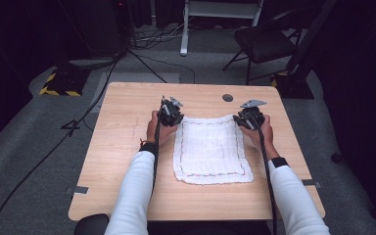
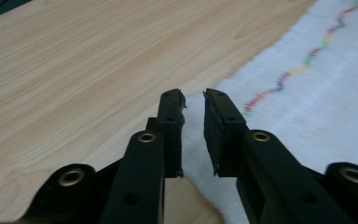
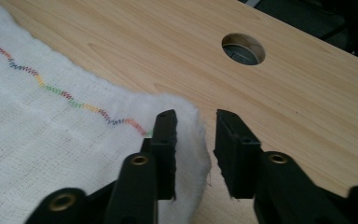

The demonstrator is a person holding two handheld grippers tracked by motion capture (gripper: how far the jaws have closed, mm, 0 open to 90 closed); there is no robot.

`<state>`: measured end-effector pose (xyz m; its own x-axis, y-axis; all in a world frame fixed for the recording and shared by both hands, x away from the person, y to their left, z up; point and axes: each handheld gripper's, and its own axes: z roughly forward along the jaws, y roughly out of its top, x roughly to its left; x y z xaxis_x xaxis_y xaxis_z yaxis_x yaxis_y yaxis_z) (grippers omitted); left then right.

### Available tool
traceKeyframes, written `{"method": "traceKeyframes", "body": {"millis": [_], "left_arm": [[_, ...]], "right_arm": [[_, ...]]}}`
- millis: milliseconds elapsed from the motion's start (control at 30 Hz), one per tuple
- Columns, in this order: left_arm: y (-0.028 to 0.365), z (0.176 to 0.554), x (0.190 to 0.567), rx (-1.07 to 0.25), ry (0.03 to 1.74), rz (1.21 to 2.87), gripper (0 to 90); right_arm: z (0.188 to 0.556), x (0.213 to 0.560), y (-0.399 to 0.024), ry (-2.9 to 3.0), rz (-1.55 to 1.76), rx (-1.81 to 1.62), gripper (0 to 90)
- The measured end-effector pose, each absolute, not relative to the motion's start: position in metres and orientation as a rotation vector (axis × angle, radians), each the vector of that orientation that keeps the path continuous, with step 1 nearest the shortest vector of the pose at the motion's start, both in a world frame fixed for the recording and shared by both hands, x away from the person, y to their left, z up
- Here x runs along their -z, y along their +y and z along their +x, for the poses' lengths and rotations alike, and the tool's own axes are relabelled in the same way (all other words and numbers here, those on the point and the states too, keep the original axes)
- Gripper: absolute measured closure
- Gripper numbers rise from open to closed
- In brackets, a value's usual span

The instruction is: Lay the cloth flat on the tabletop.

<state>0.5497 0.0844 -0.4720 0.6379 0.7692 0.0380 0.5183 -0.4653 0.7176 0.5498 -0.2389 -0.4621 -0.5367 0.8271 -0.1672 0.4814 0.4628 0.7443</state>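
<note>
A white cloth [image 1: 210, 152] with a coloured zigzag stitch near its hem lies flat on the wooden table [image 1: 122, 147]. My left gripper [image 1: 175, 121] is at the cloth's far left corner and my right gripper [image 1: 240, 122] at its far right corner. In the left gripper view the jaws [image 2: 194, 95] stand slightly apart, and the cloth [image 2: 317, 107] corner lies in the gap, unpinched. The right gripper view has the jaws [image 3: 196, 114] wider apart, with the cloth [image 3: 37, 130] corner lying against the left jaw, not clamped.
A round cable hole [image 1: 227, 97] [image 3: 243, 48] sits in the table just beyond the cloth's far right corner. Bare wood surrounds the cloth on all sides. A black chair [image 1: 264, 44] and cables [image 1: 98, 93] are on the floor behind the table.
</note>
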Motion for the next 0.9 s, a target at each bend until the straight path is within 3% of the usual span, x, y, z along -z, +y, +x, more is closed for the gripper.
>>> {"method": "traceKeyframes", "body": {"millis": [167, 200, 267, 400, 533, 900], "left_arm": [[0.089, 0.535, 0.468, -0.462, 0.971, 2.204, 52.4], [0.091, 0.529, 0.468, -0.465, 0.950, 2.221, 52.4], [0.098, 0.509, 0.466, -0.472, 0.907, 2.253, 38.6], [0.109, 0.488, 0.465, -0.450, 0.869, 2.253, 27.9], [0.126, 0.457, 0.462, -0.439, 0.819, 2.278, 25.0], [0.155, 0.393, 0.474, -0.413, 0.785, 2.298, 22.5]], "right_arm": [[0.540, 0.459, -0.242, 2.227, 1.072, -0.923, 54.9], [0.535, 0.458, -0.242, 2.244, 1.055, -0.929, 52.9], [0.518, 0.457, -0.240, 2.311, 1.003, -0.968, 46.8], [0.496, 0.455, -0.240, 2.361, 0.940, -1.018, 41.0], [0.465, 0.455, -0.251, 2.395, 0.888, -1.052, 36.7], [0.411, 0.458, -0.249, 2.479, 0.759, -1.096, 35.9]]}}
